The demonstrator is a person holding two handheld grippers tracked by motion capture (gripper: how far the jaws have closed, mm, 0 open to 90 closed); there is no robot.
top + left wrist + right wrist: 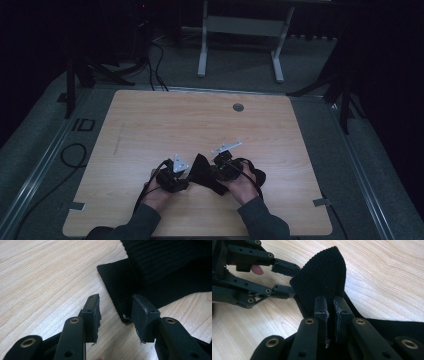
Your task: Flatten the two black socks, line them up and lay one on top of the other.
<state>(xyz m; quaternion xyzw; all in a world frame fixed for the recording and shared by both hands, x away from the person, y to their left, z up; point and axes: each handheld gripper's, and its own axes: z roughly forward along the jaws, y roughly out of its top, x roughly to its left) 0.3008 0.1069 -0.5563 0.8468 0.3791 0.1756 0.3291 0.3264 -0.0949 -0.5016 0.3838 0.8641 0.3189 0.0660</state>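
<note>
Grip check: right gripper (331, 308) clamps the black knit cloth (324, 277) at lower centre; left gripper (115, 312) stands apart around its corner and should close squarely there.

Letters "ID" on the grey floor strip (83, 125) left of the table (150, 115)

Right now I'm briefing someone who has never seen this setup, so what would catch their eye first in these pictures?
First the black ribbed knit cloth, dark against the pale wooden table near its front edge. Next the right hand-held gripper, its jaws pinched on a fold of that cloth and lifting it into a peak. Then the left hand-held gripper with jaws open at the cloth's edge.
</note>
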